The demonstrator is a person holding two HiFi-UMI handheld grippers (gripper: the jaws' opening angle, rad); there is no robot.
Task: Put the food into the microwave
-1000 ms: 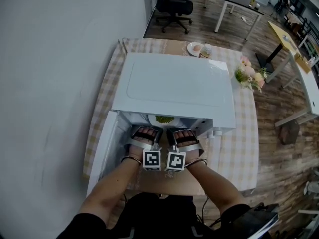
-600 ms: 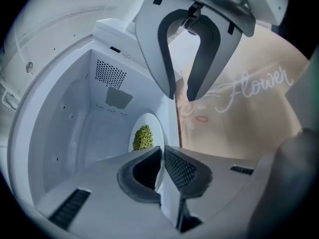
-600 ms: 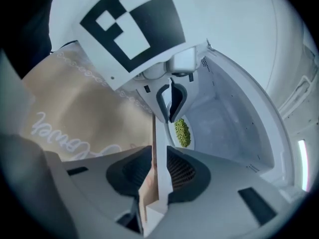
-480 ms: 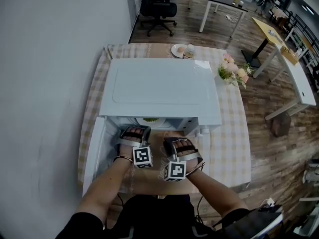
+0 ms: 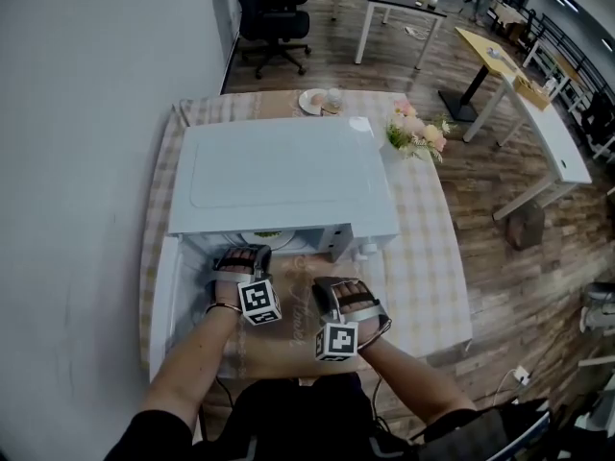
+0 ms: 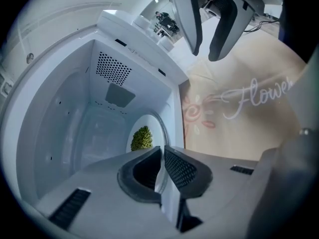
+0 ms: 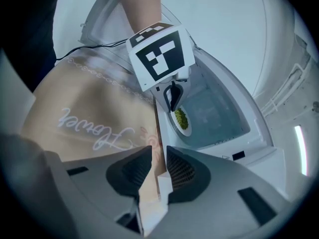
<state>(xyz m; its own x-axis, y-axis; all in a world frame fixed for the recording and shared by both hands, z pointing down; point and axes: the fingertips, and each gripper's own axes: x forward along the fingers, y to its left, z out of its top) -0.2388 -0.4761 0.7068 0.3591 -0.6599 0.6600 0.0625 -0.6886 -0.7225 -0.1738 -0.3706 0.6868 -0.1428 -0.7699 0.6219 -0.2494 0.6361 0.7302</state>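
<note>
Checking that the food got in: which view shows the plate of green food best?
The left gripper view: the plate of green food sits clearly inside the microwave. The right gripper view shows it smaller, just past the left gripper. The head view catches only its edge under the microwave's top.

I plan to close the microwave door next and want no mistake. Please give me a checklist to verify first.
1. Green food on the round white plate, inside the white microwave: ok.
2. Left gripper empty, jaws together: ok.
3. Right gripper empty, jaws together: ok.
4. Left gripper out of the cavity mouth: not ok, it sits right there.
5. White door free to swing shut: cannot tell; the right gripper may be in its arc.
</note>
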